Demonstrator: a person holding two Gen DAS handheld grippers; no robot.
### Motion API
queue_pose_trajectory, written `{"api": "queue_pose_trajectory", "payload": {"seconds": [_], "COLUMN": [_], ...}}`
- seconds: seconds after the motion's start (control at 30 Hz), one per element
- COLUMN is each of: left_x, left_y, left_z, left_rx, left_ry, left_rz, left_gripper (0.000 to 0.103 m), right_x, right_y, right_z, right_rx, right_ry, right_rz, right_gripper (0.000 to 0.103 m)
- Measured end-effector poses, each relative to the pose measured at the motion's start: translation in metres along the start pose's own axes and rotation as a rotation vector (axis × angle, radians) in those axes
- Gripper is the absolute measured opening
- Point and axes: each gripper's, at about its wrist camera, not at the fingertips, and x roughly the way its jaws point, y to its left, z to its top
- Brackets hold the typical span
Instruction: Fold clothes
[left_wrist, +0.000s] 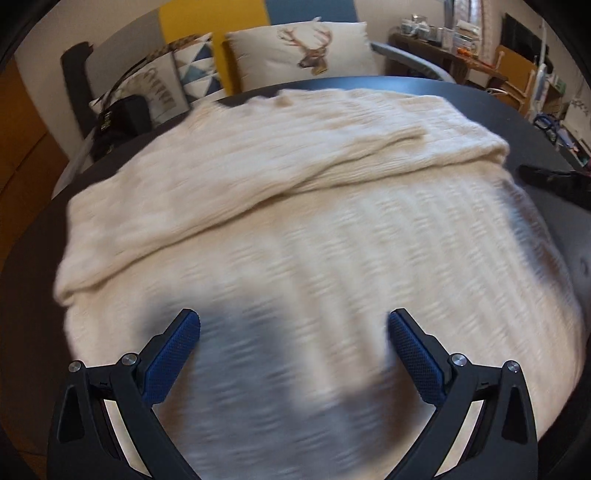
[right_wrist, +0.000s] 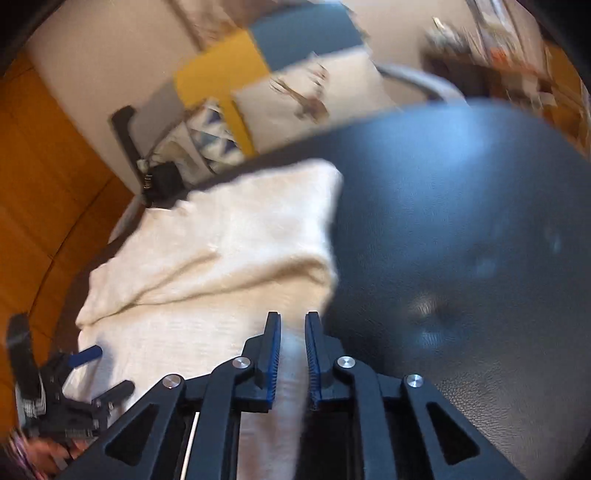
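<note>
- Both tongs sit over a cream knit sweater (left_wrist: 295, 206) that lies spread on a dark round table (left_wrist: 480, 99).
- Left gripper (left_wrist: 294, 328) has its blue pads (left_wrist: 173, 354) spread wide apart, with nothing between them. It hangs over the near part of the sweater.
- Right gripper (right_wrist: 293, 321) has its fingers nearly together, pinching a strip of the sweater's edge.
- One sleeve lies folded across the sweater's top half.
- Behind the table stand a deer pillow (left_wrist: 306, 51), a triangle pillow (left_wrist: 199, 66) and a black box (left_wrist: 125, 118).
- A crowded shelf (left_wrist: 443, 40) is at the far right.
- Much of the sweater looks smeared and blurry.
- Writing on one pillow is too blurry to read.
</note>
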Motion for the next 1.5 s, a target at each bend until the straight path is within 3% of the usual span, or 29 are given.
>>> {"api": "queue_pose_trajectory", "payload": {"seconds": [0.13, 0.27, 0.4, 0.5, 0.53, 0.7, 0.93, 1.07, 1.23, 1.33, 1.43, 1.5], "left_x": [-0.023, -0.046, -0.036, 0.003, 0.009, 0.024, 0.057, 0.071, 0.069, 0.058, 0.041, 0.03], "left_y": [0.046, 0.087, 0.09, 0.092, 0.095, 0.118, 0.108, 0.104, 0.106, 0.108, 0.109, 0.112], "left_z": [-0.009, -0.017, -0.011, -0.01, -0.012, -0.007, 0.048, 0.067, 0.069, 0.055, 0.03, 0.011], "left_rx": [-0.086, -0.161, -0.101, 0.003, 0.0, -0.135, -0.137, -0.159, -0.128, -0.062, 0.005, 0.042], "left_ry": [0.007, -0.015, -0.112, -0.032, -0.035, -0.045, -0.043, -0.031, 0.024, 0.094, 0.137, 0.15], "left_rz": [0.004, 0.01, 0.09, 0.219, 0.226, 0.145, 0.141, 0.12, 0.062, -0.005, -0.071, -0.095], "left_gripper": [0.103, 0.101, 0.101, 0.101, 0.103, 0.103, 0.103, 0.103, 0.103, 0.103, 0.103, 0.103], "right_x": [0.002, 0.007, 0.021, 0.039, 0.047, 0.063, 0.098, 0.112, 0.107, 0.086, 0.052, 0.037], "right_y": [0.039, 0.062, 0.081, 0.093, 0.094, 0.09, 0.061, 0.036, 0.029, 0.043, 0.075, 0.106], "right_z": [-0.008, -0.019, -0.018, -0.024, -0.027, -0.03, 0.022, 0.048, 0.051, 0.047, 0.025, -0.003], "right_rx": [-0.184, -0.256, -0.256, -0.295, -0.32, -0.411, -0.375, -0.351, -0.373, -0.326, -0.292, -0.337], "right_ry": [0.056, 0.053, 0.058, 0.087, 0.104, 0.079, 0.101, 0.091, 0.098, 0.126, 0.115, 0.14], "right_rz": [-0.022, -0.059, -0.061, -0.123, -0.156, -0.267, -0.344, -0.327, -0.272, -0.322, -0.209, -0.162], "right_gripper": [0.015, 0.016, 0.02, 0.021, 0.021, 0.022, 0.023, 0.023, 0.025, 0.027, 0.027, 0.027]}}
